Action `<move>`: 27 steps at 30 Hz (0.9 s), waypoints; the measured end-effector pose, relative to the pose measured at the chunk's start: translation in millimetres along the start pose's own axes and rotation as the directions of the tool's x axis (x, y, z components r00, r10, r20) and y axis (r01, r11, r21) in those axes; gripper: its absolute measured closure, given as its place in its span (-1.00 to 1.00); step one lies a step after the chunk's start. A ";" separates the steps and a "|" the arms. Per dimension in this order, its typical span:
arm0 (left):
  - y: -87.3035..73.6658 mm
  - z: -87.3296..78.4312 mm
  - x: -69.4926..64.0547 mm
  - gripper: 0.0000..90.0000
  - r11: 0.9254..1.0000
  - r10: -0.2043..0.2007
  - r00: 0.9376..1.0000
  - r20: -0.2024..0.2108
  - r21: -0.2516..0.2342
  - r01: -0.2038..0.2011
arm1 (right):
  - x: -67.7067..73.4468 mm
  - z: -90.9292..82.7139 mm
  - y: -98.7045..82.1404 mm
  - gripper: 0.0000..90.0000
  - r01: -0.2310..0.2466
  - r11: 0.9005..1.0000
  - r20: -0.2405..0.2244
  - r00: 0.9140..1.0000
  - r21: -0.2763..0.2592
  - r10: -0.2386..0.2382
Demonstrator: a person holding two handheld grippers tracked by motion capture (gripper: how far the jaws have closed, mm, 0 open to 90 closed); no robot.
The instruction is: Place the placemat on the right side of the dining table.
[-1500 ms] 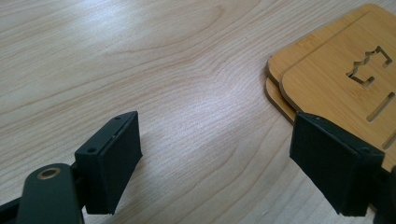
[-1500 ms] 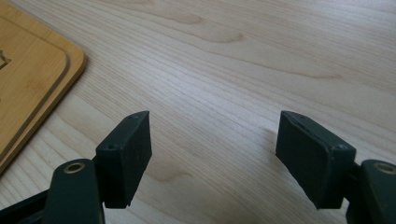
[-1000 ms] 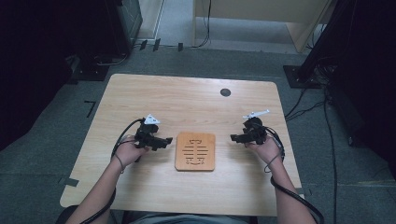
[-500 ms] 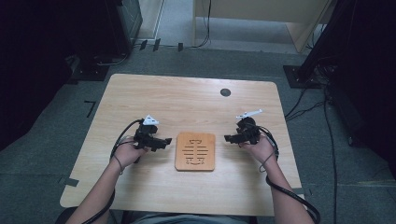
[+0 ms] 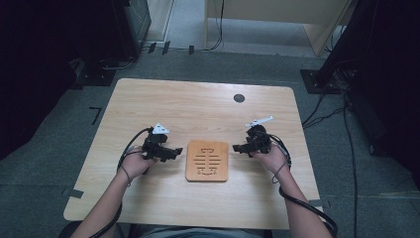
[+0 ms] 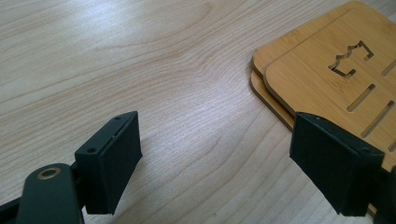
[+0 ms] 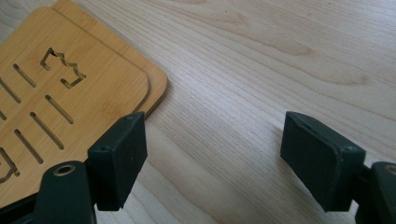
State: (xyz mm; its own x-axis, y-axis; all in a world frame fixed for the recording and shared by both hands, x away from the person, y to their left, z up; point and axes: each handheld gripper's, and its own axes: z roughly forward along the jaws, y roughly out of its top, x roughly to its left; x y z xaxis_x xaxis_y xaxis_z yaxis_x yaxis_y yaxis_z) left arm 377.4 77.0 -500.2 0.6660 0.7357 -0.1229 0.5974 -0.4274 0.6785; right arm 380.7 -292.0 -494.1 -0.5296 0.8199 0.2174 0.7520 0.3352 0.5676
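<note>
- Two stacked bamboo coasters (image 5: 207, 160) lie mid-table (image 5: 198, 106), between both grippers.
- Left gripper (image 5: 174, 151): jaws spread, empty, just left of the stack.
- Right gripper (image 5: 237, 148): jaws just widened, empty, beside its right edge.

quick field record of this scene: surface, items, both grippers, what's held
surface: light wooden table
items: two stacked bamboo coasters with slot cutouts, top one slightly offset; a small dark round disc near the far edge
left gripper: open, low beside the stack's left edge, nothing between the jaws
right gripper: open, jaws have just been opening, beside the stack's right edge, nothing between them
held: nothing
</note>
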 end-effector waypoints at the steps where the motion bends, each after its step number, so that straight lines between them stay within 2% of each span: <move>1: 0.0 0.0 0.0 -0.65 1.000 0.000 1.000 0.000 0.000 0.000 | 0.8 0.7 0.1 -0.51 0.000 1.000 0.000 1.000 0.001 0.000; 11: 0.2 -0.4 -4.5 -0.65 1.000 -0.003 1.000 0.012 -0.001 0.003 | 8.0 7.2 2.0 -0.54 0.018 1.000 0.004 1.000 0.012 -0.018; 20: -2.0 -0.7 -2.9 -0.65 1.000 -0.010 1.000 0.003 0.005 0.010 | 16.0 13.2 3.9 -0.55 0.078 0.997 -0.001 0.997 0.021 -0.079; 27: -2.0 -1.1 -3.6 -0.65 1.000 -0.007 1.000 0.001 -0.001 0.007 | 18.7 15.1 4.2 -0.55 0.092 0.995 0.004 0.996 0.026 -0.093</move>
State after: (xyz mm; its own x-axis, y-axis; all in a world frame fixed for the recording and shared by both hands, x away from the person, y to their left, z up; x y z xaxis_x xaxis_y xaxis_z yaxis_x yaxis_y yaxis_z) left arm 373.2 75.8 -500.4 0.6624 0.7381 -0.1279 0.6014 -0.4222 0.6783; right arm 379.9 -268.3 -499.6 -0.5954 0.7872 0.1607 0.7099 0.4217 0.5641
